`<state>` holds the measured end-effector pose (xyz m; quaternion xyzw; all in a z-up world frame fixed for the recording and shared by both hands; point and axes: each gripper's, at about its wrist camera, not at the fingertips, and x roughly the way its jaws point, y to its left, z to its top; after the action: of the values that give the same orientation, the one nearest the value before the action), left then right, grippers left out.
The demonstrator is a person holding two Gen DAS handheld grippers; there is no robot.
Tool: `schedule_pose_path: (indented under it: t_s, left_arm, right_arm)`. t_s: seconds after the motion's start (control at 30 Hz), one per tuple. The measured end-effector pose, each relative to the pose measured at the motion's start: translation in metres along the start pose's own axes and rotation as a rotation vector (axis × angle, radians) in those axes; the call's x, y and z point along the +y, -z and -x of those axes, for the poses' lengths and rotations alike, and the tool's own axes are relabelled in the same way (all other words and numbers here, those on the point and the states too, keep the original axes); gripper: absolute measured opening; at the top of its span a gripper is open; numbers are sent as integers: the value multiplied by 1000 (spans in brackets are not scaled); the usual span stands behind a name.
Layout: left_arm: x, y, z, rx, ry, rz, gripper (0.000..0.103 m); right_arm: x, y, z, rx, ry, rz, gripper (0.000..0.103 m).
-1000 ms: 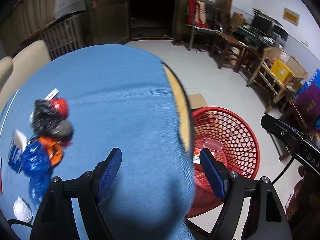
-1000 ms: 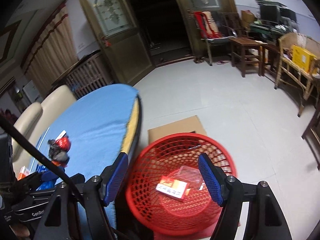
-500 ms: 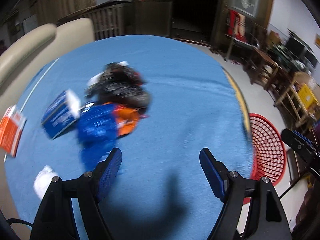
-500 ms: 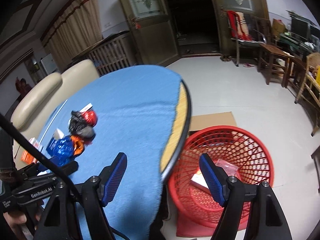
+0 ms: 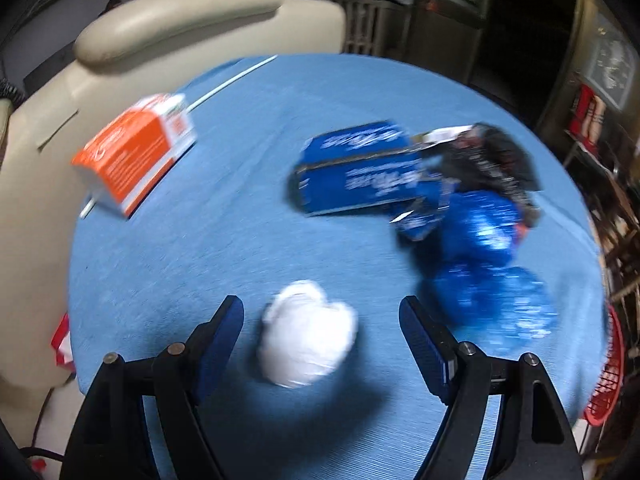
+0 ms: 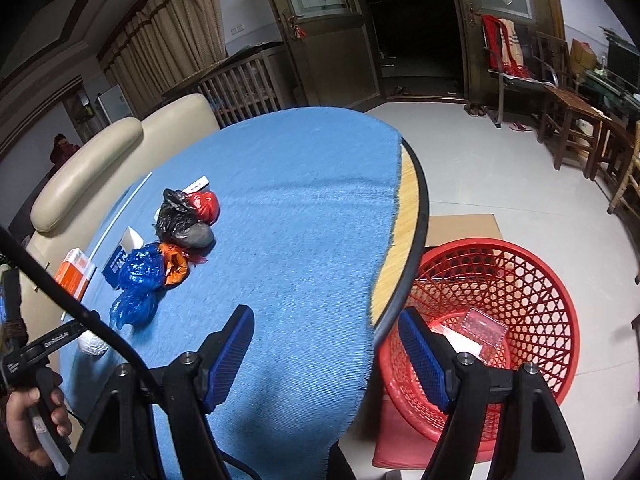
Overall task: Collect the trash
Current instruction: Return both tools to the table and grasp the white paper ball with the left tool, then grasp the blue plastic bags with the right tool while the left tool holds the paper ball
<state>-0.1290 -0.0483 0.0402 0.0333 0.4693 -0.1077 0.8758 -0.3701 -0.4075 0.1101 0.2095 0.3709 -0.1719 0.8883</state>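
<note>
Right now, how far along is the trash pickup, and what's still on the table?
Done: the red basket on the floor already holds a clear plastic container. In hand: nothing; the left tongs are open around the white wad, and the right tongs are open. Left on the blue cloth: the wad, blue bags, orange bag, black bag, red bag, blue box and orange box.
</note>
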Motion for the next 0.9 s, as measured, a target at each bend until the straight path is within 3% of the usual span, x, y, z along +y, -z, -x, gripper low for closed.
schedule_pose_path:
  t_s: [0.13, 0.2, 0.27, 0.33, 0.53, 0.8, 0.83, 0.9]
  left_arm:
    - [4, 8, -23, 44, -9, -13, 80]
    - [3, 11, -26, 23, -5, -26, 73]
    - [2, 14, -23, 0, -2, -47, 39]
    - [5, 13, -22, -2, 30, -31, 37]
    - [11, 13, -25, -26, 50, -40, 36]
    - [7, 21, -14, -51, 50, -83, 41]
    - [9, 21, -13, -53, 51, -83, 43]
    - [14, 23, -12, -50, 64, -69, 57]
  right_arm:
    - [3, 0, -4, 12, -6, 6, 78]
    - [5, 0, -7, 17, -6, 11, 78]
    - [7, 1, -9, 22, -5, 14, 78]
    - [11, -1, -13, 29, -6, 16, 78]
    - [43, -11, -27, 38, -50, 67, 78]
    - [141, -28, -60, 45, -190, 244, 78]
    - [149, -28, -65, 47, -198, 258, 78]
    - [169, -30, -79, 60, -214, 283, 78]
